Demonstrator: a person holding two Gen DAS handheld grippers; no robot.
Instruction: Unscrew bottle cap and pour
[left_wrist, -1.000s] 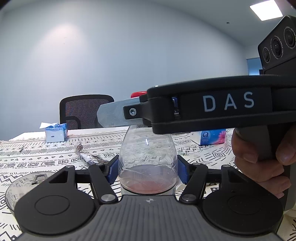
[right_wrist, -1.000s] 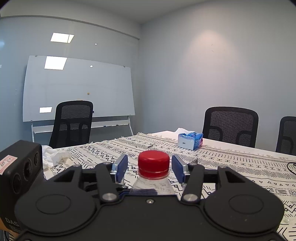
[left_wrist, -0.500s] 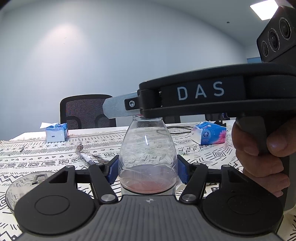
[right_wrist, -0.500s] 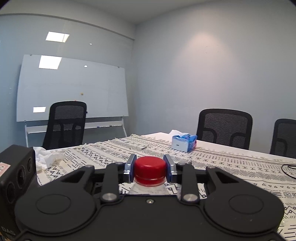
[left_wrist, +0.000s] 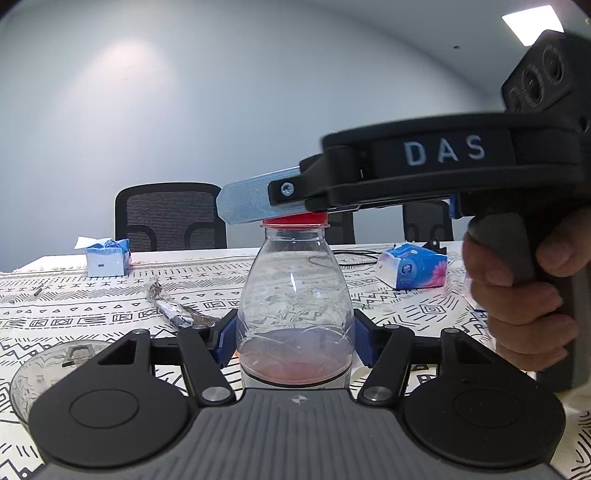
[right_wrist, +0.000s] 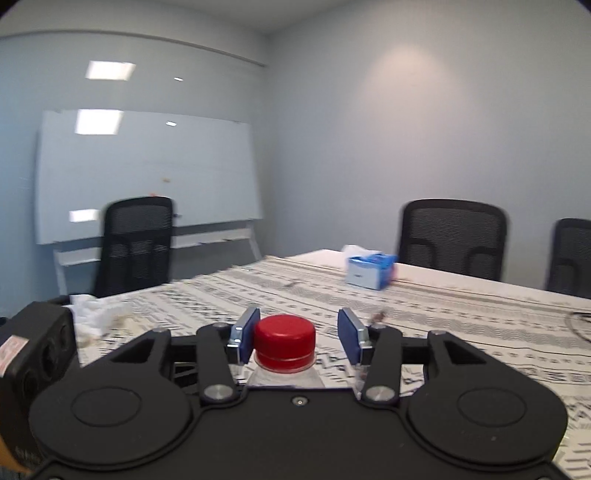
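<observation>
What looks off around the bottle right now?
The red cap sits off-centre in the open right hand-held gripper: one pad is close against it, the other stands clear. The bottle is upright in the left hand-held gripper, with nothing spilled.

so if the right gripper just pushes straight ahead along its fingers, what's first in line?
Probably nothing close. The red cap already sits between the open fingers of the right gripper; beyond them is bare tablecloth. The blue tissue box lies farther off, somewhat right of the line.

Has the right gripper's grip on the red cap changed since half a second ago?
Yes. The right gripper has opened: its right pad now stands clear of the red cap, while the left pad looks to be against it.
</observation>
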